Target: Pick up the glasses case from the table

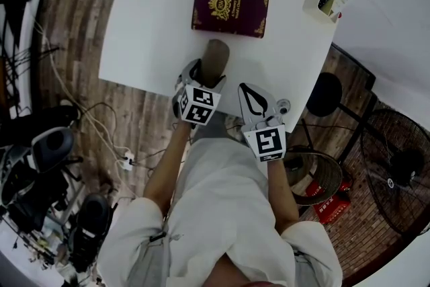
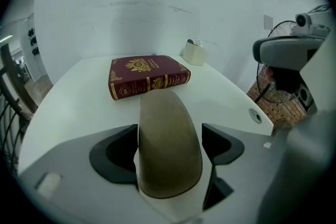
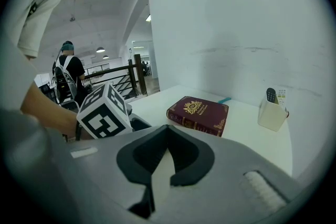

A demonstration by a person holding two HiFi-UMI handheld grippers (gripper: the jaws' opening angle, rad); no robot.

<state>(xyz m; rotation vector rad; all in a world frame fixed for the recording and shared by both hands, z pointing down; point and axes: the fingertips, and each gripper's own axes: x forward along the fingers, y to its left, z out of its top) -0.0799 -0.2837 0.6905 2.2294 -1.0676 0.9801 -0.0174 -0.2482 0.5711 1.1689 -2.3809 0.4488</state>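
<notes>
The glasses case, a brown-olive rounded shell, lies on the white table near its front edge. In the left gripper view the glasses case fills the space between my left gripper's jaws. They stand wide, with a strip of table showing between the right pad and the case, so nothing is gripped. In the head view the left gripper sits over the case's near end. My right gripper hovers beside it at the table edge. In its own view the right gripper has its tips together, with nothing between them.
A maroon book with gold print lies just behind the case. A white holder with remotes stands at the far right corner, against the wall. Off the table are a black stool, a fan and floor cables.
</notes>
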